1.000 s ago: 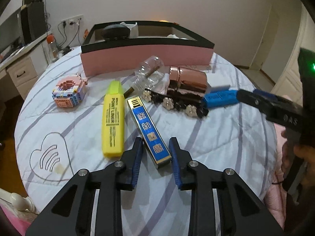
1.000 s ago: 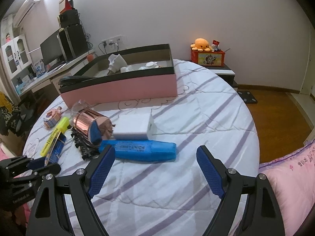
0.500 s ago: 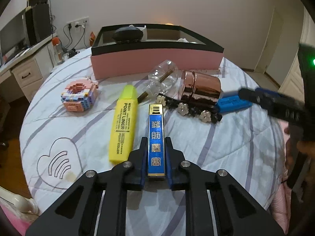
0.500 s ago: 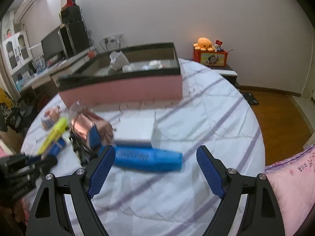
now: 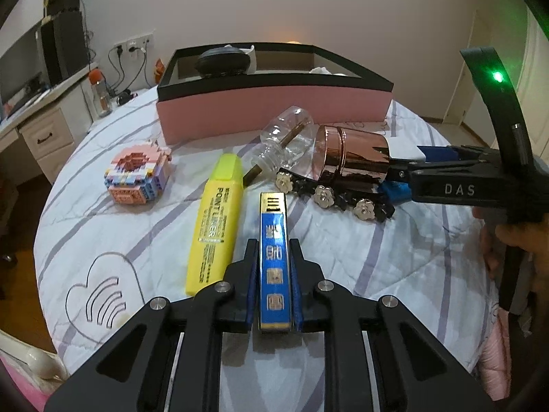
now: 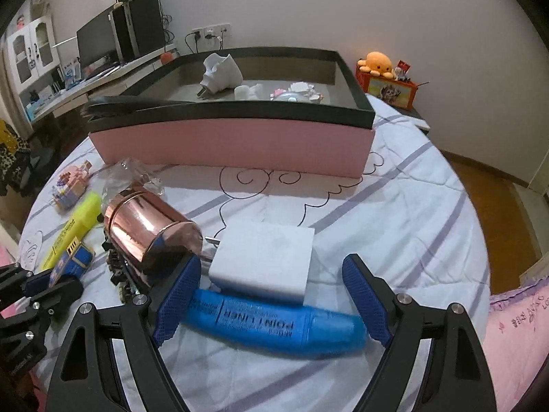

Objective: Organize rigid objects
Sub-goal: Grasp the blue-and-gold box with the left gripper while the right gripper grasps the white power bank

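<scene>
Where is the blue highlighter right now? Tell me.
In the right wrist view the blue highlighter lies crosswise between the open right gripper, just in front of the white charger.

Left gripper: matte black angular linkage arms, silver round screw heads at the joints, blue textured pads lining both fingers. Right gripper: same black frame, silver screws, blue cross-hatched pads. Seen from the left wrist view, its body carries white "DAS" lettering and a curved black handle with a green light. Bare skin of the right hand shows beneath it.
</scene>
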The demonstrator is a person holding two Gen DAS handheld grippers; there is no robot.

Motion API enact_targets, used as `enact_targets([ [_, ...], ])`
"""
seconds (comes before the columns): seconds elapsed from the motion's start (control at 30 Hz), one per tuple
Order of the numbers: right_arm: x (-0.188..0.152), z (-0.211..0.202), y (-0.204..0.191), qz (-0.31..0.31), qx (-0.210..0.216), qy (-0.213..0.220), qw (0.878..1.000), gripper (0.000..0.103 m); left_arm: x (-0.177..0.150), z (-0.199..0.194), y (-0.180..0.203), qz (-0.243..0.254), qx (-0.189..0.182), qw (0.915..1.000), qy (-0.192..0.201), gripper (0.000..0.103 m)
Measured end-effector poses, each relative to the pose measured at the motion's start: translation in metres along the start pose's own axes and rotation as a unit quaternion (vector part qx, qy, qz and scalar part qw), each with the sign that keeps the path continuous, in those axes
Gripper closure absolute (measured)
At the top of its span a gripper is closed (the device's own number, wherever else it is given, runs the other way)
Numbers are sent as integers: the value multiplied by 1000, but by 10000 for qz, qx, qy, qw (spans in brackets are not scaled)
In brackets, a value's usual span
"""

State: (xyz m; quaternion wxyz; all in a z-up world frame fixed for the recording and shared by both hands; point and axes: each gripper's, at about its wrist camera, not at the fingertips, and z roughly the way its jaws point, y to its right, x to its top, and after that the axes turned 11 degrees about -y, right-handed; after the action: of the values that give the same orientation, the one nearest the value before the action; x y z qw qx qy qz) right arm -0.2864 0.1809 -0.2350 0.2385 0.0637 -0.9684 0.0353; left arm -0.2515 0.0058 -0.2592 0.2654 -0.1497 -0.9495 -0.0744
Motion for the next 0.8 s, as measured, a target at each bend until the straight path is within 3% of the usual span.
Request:
enact_targets([
  [0.07, 2, 3, 3, 22, 88, -36, 10000, 18, 1, 0, 2, 81, 28, 10000, 20, 87],
  [0.17, 2, 1, 5, -17, 157, 9, 9999, 41, 1, -1, 4, 175, 82, 9998, 21, 88],
  [0.33, 0, -3, 6, -51, 191, 66, 9998, 45, 3, -6, 2, 158, 54, 9999, 41, 88],
  [0.8, -15, -44, 12, 195, 352, 806, 9959, 48, 8, -42, -7, -15, -83, 9991, 404, 88],
])
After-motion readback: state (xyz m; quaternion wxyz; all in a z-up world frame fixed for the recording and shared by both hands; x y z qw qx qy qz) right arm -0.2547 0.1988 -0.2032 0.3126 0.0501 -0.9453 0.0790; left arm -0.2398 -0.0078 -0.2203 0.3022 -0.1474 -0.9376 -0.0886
